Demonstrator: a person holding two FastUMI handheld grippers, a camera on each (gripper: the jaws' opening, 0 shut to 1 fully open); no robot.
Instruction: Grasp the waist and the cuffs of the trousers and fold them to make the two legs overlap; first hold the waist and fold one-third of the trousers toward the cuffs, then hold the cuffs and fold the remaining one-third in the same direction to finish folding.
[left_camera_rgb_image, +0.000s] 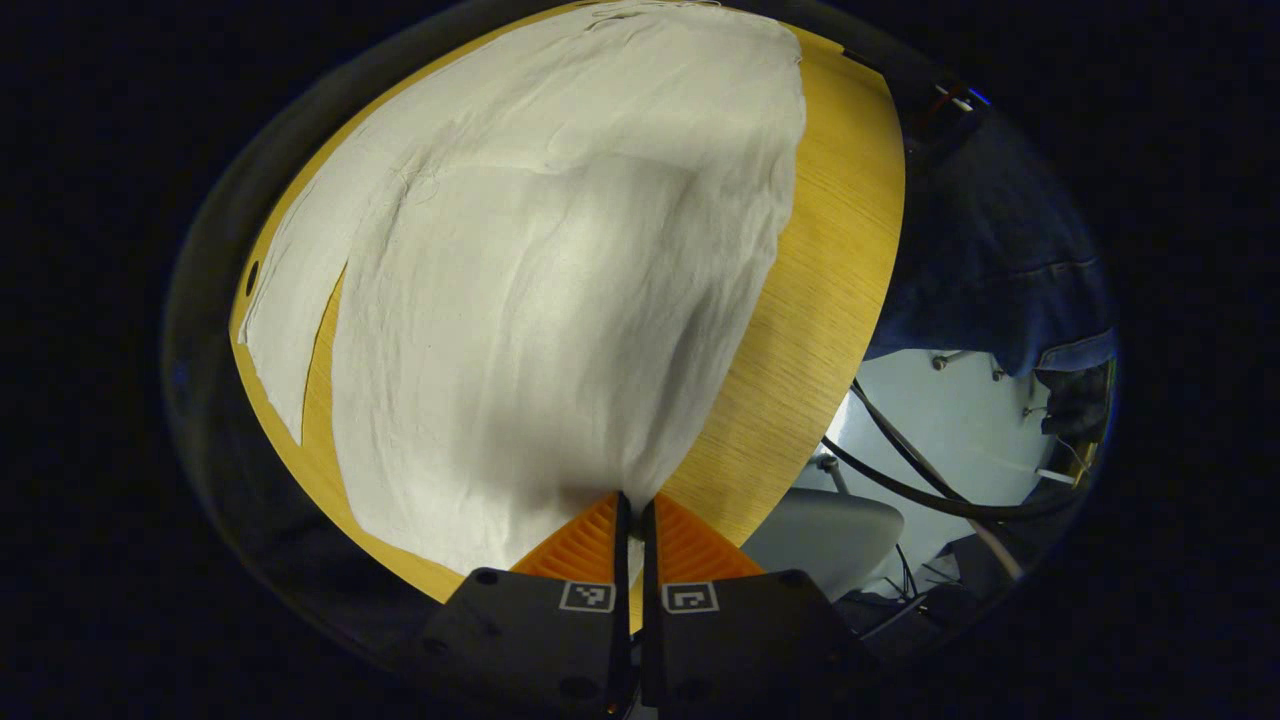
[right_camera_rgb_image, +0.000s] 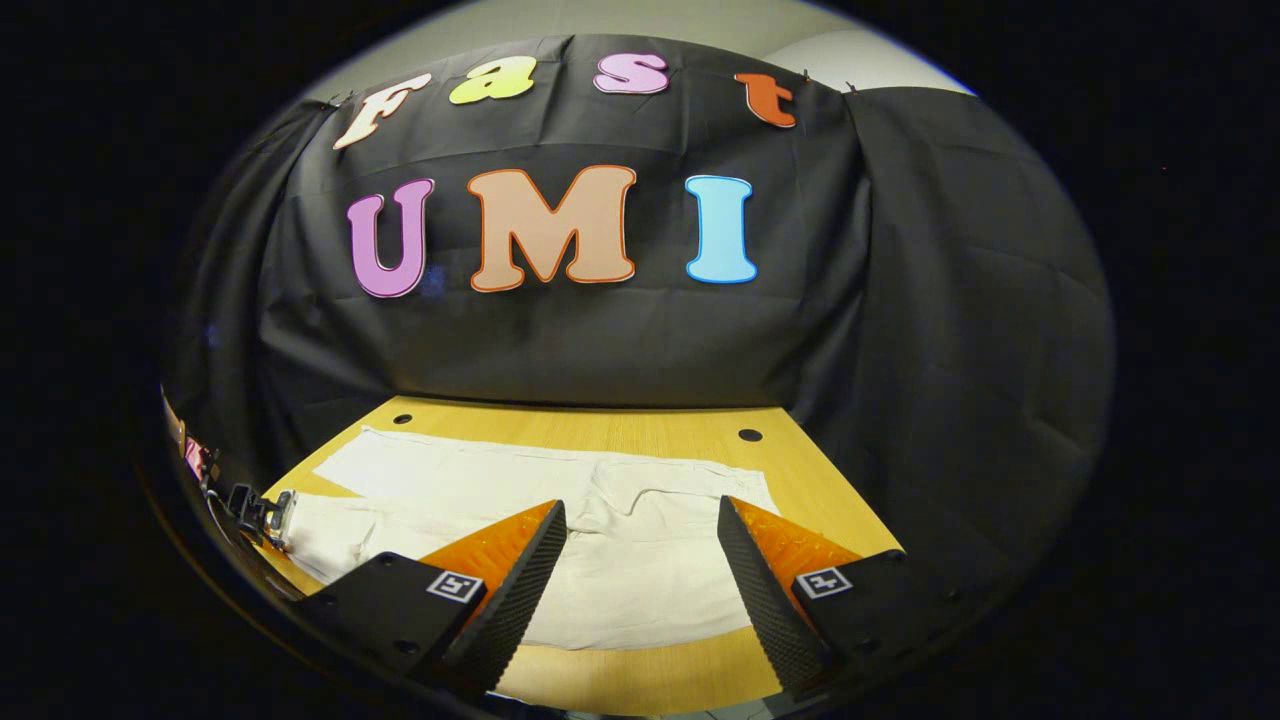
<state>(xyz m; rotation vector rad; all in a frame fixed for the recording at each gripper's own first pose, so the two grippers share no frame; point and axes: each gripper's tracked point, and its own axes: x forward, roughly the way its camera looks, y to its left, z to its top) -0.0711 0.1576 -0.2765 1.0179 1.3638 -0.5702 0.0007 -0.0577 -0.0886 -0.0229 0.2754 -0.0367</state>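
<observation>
I inspected the left gripper view first. The left gripper (left_camera_rgb_image: 632, 500) had its two fingers drawn together on a bunched edge of the white trousers (left_camera_rgb_image: 560, 290), with only a thin slit between them where the cloth ran in. From that pinch the fabric rose and fanned out, then lay spread across the wooden table (left_camera_rgb_image: 830, 300). A narrower strip of the same cloth lay flat at the left of that view, parted from the main panel by a thin wedge of bare wood. I could not tell from this view whether the pinched edge was waist or cuff. Past the table's edge I noted a grey chair seat (left_camera_rgb_image: 825, 535), black cables (left_camera_rgb_image: 900, 470) over a pale floor, and a person's blue denim garment (left_camera_rgb_image: 1000, 240).

In the right gripper view, the right gripper (right_camera_rgb_image: 640, 520) hung with its fingers well apart and nothing between them, above the near part of the table (right_camera_rgb_image: 650, 680). The trousers (right_camera_rgb_image: 560, 500) lay flat on the tabletop beyond the fingertips, stretched from left to right, with a strip of bare wood nearer the camera. At the far left of that view I saw the other gripper (right_camera_rgb_image: 255, 512) at the end of the cloth. The black cloth wall (right_camera_rgb_image: 900, 330) stood behind the table.
</observation>
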